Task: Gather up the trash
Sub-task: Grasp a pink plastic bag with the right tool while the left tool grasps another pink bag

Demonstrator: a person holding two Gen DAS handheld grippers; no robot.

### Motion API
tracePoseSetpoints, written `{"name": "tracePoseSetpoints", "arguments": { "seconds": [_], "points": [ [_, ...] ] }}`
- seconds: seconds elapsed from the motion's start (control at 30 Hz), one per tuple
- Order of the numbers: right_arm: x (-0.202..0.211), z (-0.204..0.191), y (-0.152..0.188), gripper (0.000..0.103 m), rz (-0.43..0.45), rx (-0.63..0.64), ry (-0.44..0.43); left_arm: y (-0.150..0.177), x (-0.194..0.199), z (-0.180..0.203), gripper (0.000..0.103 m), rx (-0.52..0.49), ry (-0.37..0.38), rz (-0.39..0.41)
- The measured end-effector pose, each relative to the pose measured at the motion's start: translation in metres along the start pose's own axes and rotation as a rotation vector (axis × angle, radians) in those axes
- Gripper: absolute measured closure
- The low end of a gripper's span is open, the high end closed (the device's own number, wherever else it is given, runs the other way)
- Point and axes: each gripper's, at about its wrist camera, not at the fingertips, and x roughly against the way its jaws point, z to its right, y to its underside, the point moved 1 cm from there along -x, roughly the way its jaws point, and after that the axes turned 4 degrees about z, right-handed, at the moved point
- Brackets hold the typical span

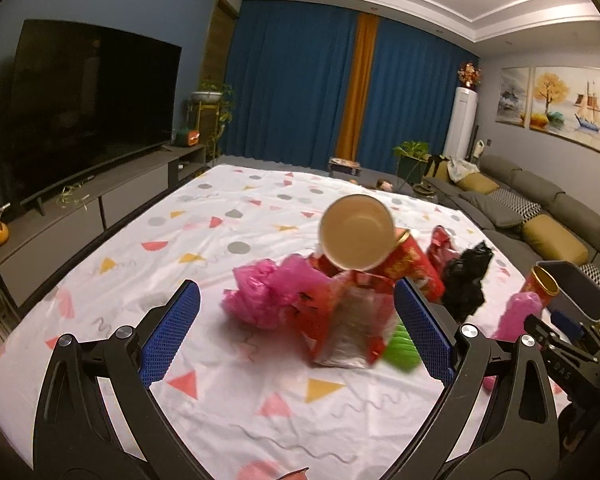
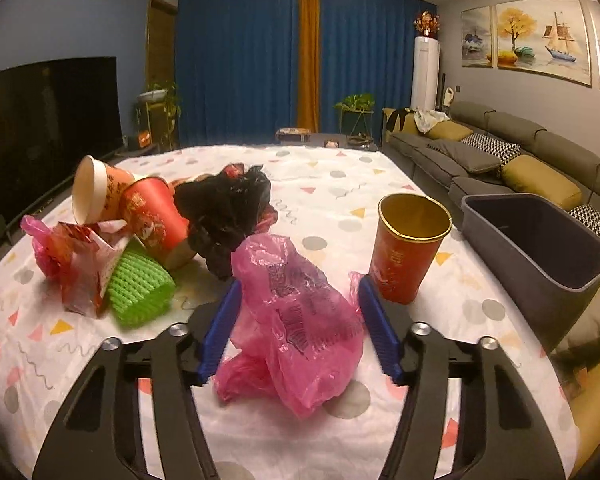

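Desk [image 2: 380, 168] first: draped in a white cloth with coloured shapes, it fills the middle of the room, and the rubbish lies strewn over the near half of it. Next in size is the grey bin [image 2: 540, 240], standing at the right edge beside the sofa, empty as far as I can see into it, presumably put there so each piece can be dropped in with a short reach. On the left sits a heap: a black bag [image 2: 224, 216], two tipped red paper cups [image 2: 156, 220], a foil wrapper [image 1: 348, 332] and a green foam sleeve [image 2: 140, 288], all leaning on one another. A third red cup [image 2: 408, 248] stands upright, alone, near the bin. The right hand-held gripper [image 2: 296, 328] is spread wide with its blue pads on either side of a crumpled pink bag [image 2: 296, 320], not yet pinching it; this looks like the first pick, being nearest the bin. The left hand-held gripper [image 1: 296, 336] also gapes fully, empty, aimed at the heap, though blur there makes contact hard to judge.
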Motion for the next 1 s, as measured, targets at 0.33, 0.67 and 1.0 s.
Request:
{"name": "tracePoseSetpoints", "arguments": {
  "seconds": [0.33,0.67,1.0],
  "points": [
    [-0.005,-0.001,0.001,0.089,-0.027,0.010,-0.023,-0.003,-0.030,-0.024,0.018,0.010,0.035,-0.059],
    [0.005,-0.001,0.000,0.089,-0.008,-0.001,-0.026,0.001,-0.065,-0.023,0.064,0.055,0.125,-0.171],
    [0.025,0.000,0.000,0.089,0.018,-0.021,-0.055,-0.001,-0.058,-0.016,0.103,0.046,0.169,-0.165]
  ]
}}
